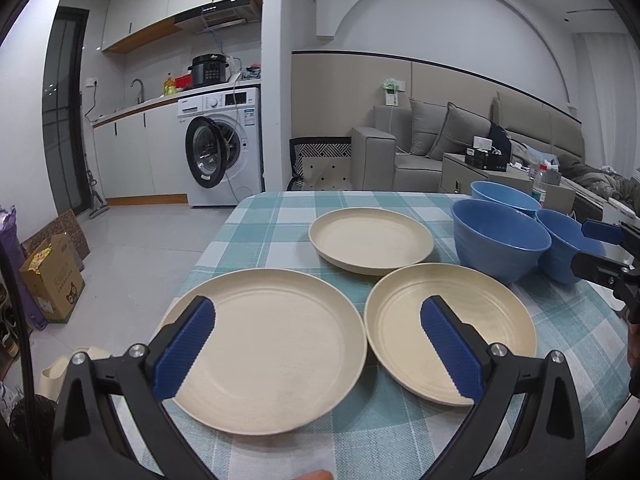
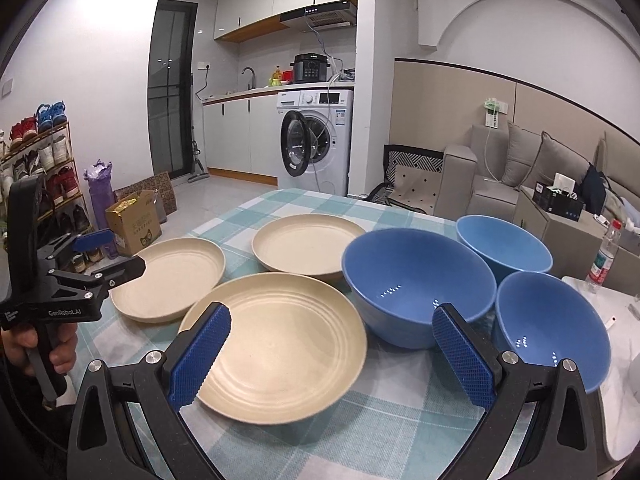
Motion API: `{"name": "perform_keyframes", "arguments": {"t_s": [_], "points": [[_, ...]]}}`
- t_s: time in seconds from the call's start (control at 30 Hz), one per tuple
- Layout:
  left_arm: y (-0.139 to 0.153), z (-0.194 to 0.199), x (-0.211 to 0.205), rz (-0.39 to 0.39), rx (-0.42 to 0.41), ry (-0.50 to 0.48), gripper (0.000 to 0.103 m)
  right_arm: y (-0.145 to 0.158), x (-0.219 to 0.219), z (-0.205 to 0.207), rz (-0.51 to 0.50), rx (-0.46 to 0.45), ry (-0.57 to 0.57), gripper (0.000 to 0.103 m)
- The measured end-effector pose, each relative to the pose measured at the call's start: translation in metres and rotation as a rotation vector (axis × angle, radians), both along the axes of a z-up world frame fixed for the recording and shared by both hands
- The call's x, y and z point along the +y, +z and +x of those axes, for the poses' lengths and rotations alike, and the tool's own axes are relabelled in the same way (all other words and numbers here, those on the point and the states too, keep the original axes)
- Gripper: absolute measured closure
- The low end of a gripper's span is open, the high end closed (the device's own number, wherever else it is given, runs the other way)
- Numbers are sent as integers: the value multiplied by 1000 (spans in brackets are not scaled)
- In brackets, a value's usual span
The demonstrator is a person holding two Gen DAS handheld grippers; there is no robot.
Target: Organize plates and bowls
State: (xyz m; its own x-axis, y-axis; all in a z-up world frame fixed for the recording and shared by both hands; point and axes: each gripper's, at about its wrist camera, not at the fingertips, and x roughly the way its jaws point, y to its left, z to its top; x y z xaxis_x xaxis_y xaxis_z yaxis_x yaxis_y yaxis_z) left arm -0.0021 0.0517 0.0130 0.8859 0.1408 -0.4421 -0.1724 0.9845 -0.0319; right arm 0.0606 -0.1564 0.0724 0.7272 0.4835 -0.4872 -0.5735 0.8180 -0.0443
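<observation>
Three cream plates lie flat on the checked tablecloth: one at the near left [image 1: 272, 348] [image 2: 172, 276], one in the middle [image 1: 452, 328] [image 2: 280, 348], one farther back [image 1: 372, 242] [image 2: 304, 246]. To their right stand three blue bowls, upright and empty: a large one [image 1: 500, 240] [image 2: 416, 284], one behind it [image 1: 504, 196] [image 2: 504, 248], one at the near right [image 1: 564, 240] [image 2: 552, 328]. My left gripper [image 1: 318, 308] [image 2: 120, 252] hovers open over the near left plate. My right gripper [image 2: 332, 312] [image 1: 588, 246] hangs open above the middle plate and large bowl. Both hold nothing.
The tablecloth [image 2: 360, 420] ends at a white tabletop [image 2: 624, 320] on the right, with a water bottle [image 2: 604, 256] beyond it. A cardboard box [image 2: 132, 220] and shoe rack [image 2: 44, 168] stand on the floor to the left; a sofa [image 2: 500, 168] is behind.
</observation>
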Motion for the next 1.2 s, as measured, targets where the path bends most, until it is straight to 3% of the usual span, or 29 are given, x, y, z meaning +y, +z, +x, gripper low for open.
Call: {"name": "perform_keyframes", "arguments": {"t_s": [0.27,0.7,1.2], "points": [[0,7,22,-29,26,53,0,2,28,14,-9,28,25,0],[5,16,44,11,73,97,0,-1,75,31,-22,93,70,0],[-6,12,85,-41,118,174,0,-18,146,53,-76,169,151,0]]}}
